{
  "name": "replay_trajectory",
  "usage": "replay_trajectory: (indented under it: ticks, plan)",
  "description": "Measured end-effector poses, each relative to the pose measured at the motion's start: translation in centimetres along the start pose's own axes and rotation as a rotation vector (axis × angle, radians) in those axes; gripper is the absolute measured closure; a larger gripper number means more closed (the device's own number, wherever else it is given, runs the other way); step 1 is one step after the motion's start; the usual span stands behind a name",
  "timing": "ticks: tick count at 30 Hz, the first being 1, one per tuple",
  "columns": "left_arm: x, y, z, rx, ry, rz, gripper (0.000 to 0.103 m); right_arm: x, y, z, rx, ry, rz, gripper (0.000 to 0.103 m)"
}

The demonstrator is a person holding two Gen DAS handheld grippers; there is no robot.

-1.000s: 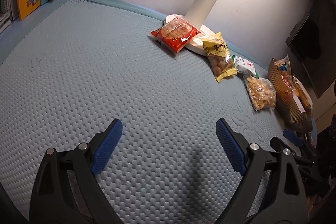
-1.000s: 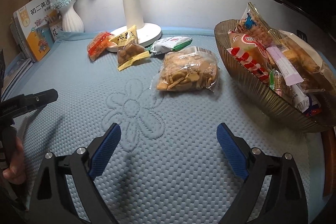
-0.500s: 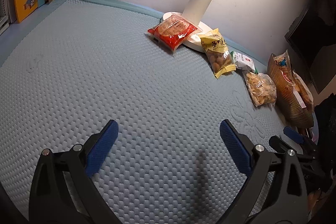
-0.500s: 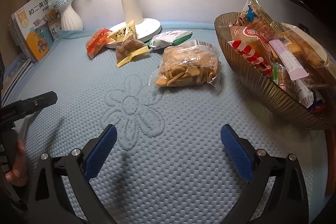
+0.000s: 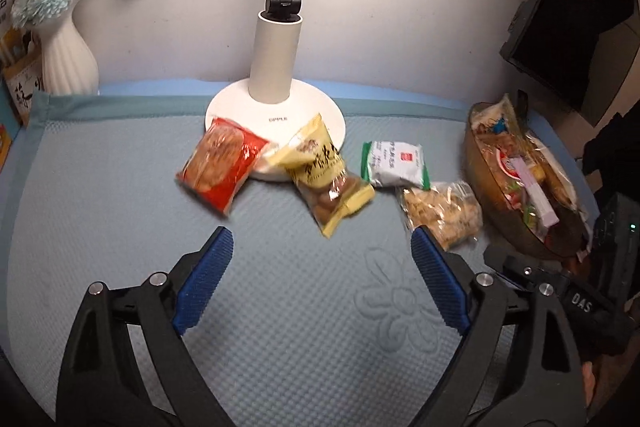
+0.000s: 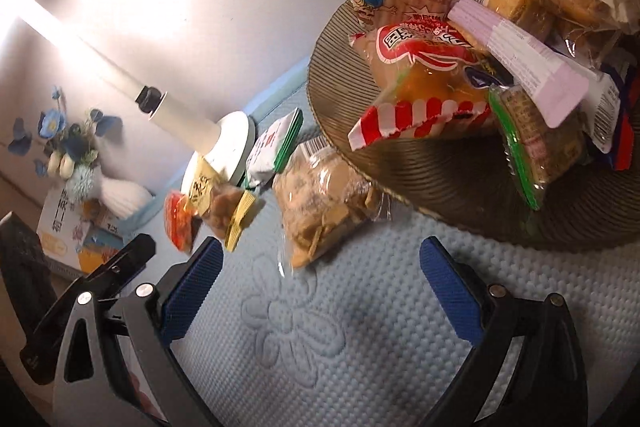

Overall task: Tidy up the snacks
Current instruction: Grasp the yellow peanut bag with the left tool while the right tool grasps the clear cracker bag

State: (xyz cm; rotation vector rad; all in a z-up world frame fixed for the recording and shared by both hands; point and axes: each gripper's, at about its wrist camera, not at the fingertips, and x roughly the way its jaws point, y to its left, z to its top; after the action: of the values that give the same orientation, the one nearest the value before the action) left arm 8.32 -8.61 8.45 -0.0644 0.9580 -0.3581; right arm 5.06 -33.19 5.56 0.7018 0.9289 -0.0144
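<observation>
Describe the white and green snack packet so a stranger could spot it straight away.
Start at the white desk lamp by the back wall and look along the blue mat toward the brown ribbed bowl of snacks. The white and green packet lies flat between them, behind the clear bag of crackers. It alone is white, with a small red square.

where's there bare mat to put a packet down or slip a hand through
The mat is bare left of the red packet, and around the embossed flower ahead of both open grippers. It is crowded from the lamp base along the yellow packet, white-green packet and clear cracker bag to the full bowl.
</observation>
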Motion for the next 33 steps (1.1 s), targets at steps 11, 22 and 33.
replay_trajectory:
  ticks: [11,22,33]
  plan:
    - [9.4,2.4,1.7,-0.226,0.02,-0.065,0.015,3.9,1.4,0.2,-0.075,-0.113,-0.158,0.029]
    - [4.9,1.2,-1.4,-0.101,0.015,-0.045,0.061,0.3,1.5,-3.8,-0.179,0.017,-0.009,0.05]
    - [-1.7,0.8,-9.5,0.092,0.228,-0.134,0.059,-6.0,1.5,-8.2,-0.473,0.095,-0.018,0.046]
